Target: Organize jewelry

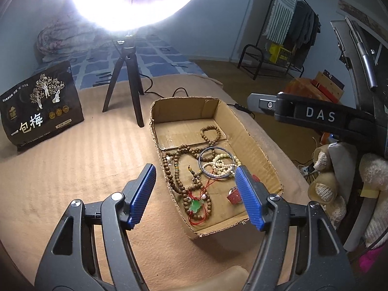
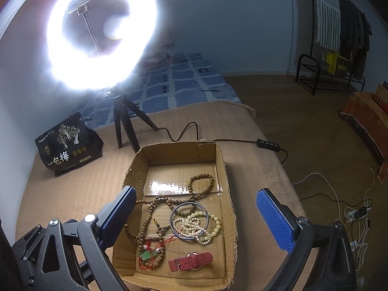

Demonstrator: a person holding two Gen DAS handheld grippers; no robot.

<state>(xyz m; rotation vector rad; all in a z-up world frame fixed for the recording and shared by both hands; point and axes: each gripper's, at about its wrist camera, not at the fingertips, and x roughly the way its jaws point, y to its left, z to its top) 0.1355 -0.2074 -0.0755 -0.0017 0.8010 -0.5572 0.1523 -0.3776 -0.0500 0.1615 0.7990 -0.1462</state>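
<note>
Both grippers empty, jewelry piled in the cardboard box (image 2: 224, 169) on the tan blanket.

Largest first: long wooden bead strand (image 2: 145, 220) – light, limp, tangled with the rest; likely drags its neighbours, so pinch one loop at the far end. Metal bangle (image 2: 189, 220) – rigid, slick; grip across the rim. Pearl/cream beads (image 2: 208, 230) lie inside and under it, soft, probably snag-prone. Red watch strap (image 2: 190, 261) – stiff, lies clear of the pile, easiest pick. Green pendant (image 2: 145, 256) on red cord looks fragile. Left gripper (image 1: 195, 198) and right gripper (image 2: 194, 220) hover above, jaws spread, nothing between them.
</note>
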